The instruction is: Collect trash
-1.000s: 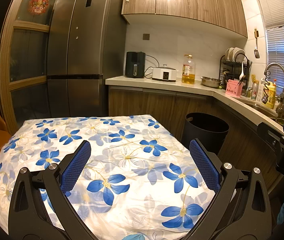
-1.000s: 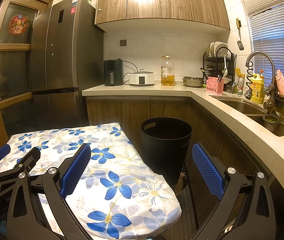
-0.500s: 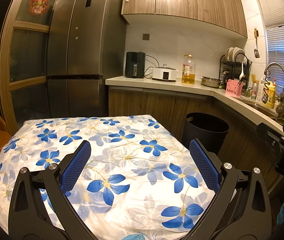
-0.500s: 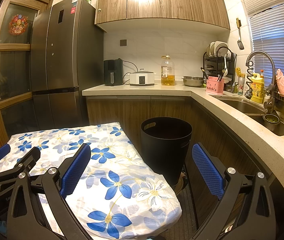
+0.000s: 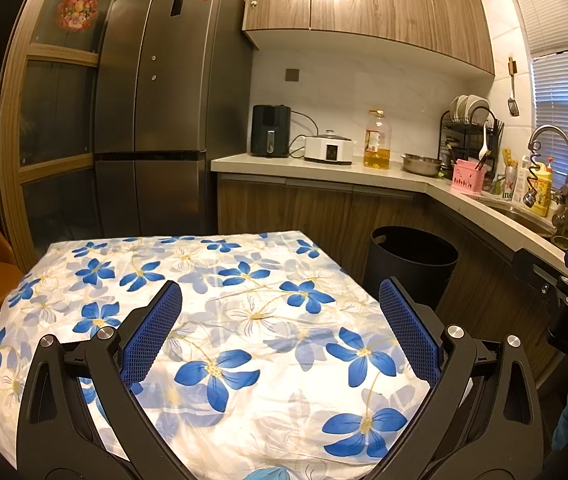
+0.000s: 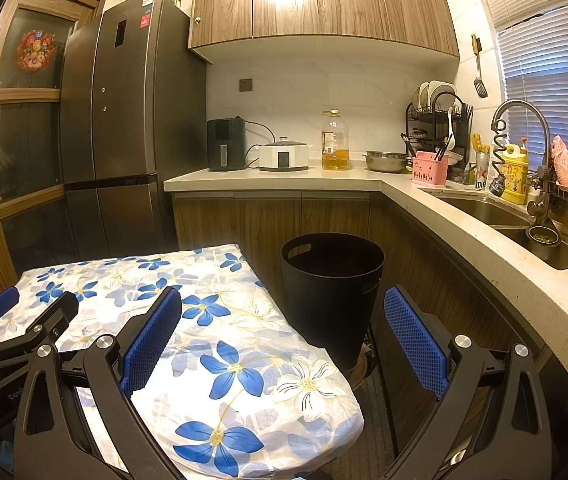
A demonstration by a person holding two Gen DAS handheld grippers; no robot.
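L gripper (image 5: 279, 320) is hovering level w/ jaws spread wide, gripping nothing. R gripper (image 6: 281, 322) is hovering just beside it, also level, jaws spread wide & gripping nothing.

Kitchen, warm overhead light glaring on wood-grain upper cabinets (image 6: 324, 4); white tiled wall (image 6: 304, 96) behind an L-shaped pale counter (image 6: 267, 178) over dark wood lower cabinets (image 6: 267, 224). Tall steel refrigerator (image 6: 123, 100) at left, beside a wood-framed glass door (image 6: 23, 120). Window with closed blinds (image 6: 552, 72) at right above the sink (image 6: 484, 212); small table under a blue-flowered cloth (image 5: 211, 304) in front.
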